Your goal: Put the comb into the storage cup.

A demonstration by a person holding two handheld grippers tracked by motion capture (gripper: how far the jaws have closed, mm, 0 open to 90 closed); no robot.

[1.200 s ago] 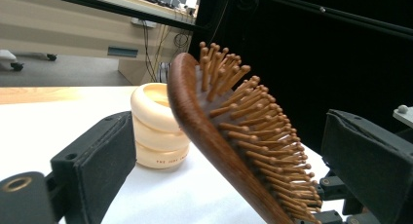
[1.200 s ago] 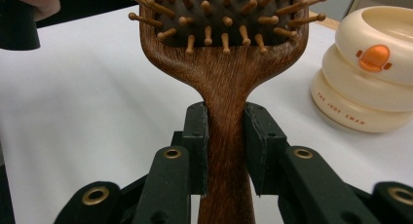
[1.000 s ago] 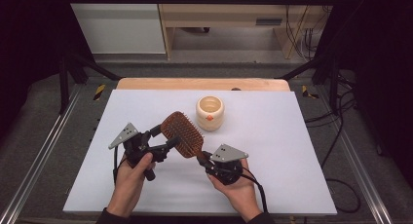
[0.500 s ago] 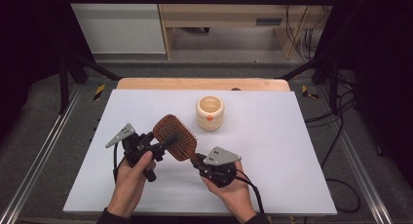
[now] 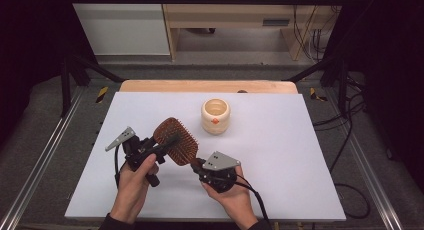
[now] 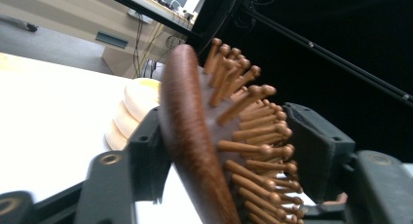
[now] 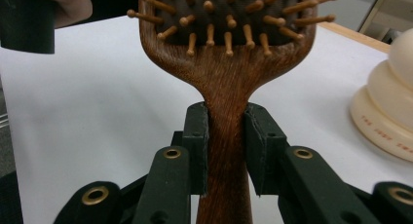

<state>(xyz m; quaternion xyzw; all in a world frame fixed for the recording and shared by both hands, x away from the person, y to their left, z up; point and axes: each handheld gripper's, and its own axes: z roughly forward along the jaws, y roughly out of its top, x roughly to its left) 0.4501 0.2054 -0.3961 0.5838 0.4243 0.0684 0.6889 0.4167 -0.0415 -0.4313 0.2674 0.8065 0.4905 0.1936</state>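
Note:
A brown wooden hairbrush (image 5: 176,141) with wooden bristles is held just above the white table top (image 5: 285,165). My right gripper (image 5: 196,165) is shut on its handle; in the right gripper view both pads clamp the handle (image 7: 226,136) below the bristled head (image 7: 224,48). My left gripper (image 5: 167,142) has its jaws around the brush head. They have just been closing. In the left gripper view one jaw lies against the smooth back of the hairbrush (image 6: 190,136) and the other pad (image 6: 314,151) meets the bristle tips.
A cream ribbed cup (image 5: 215,116) stands upright on the table behind the brush; the cup (image 6: 131,112) shows past the left jaws and the cup (image 7: 389,112) at the right gripper view's right edge. A wooden strip (image 5: 210,86) edges the table's far side.
The left jaws have closed in from wide open onto the brush head. The brush and the right hand have shifted a little to the left.

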